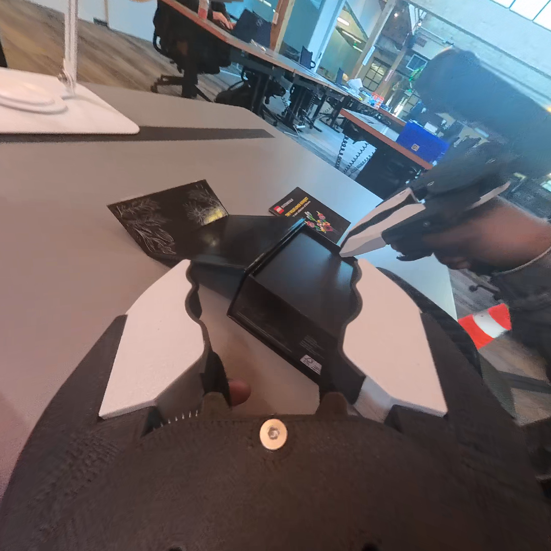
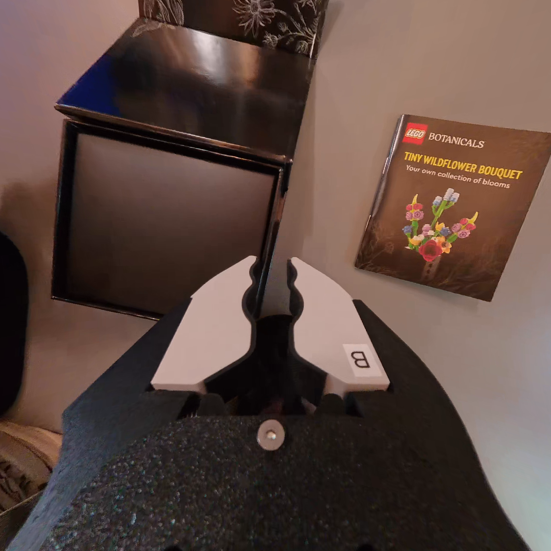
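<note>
A black open box (image 2: 167,214) with its lid flap (image 2: 208,89) folded back stands on the grey table (image 1: 74,193). The left gripper (image 1: 274,283) grasps its body, fingers pressed on both sides; the right gripper (image 2: 271,274) straddles its right wall, one pad touching, the other apart. A flowered booklet (image 2: 447,208) lies just beside the box, and a white pad (image 1: 59,116) rests well apart.
</note>
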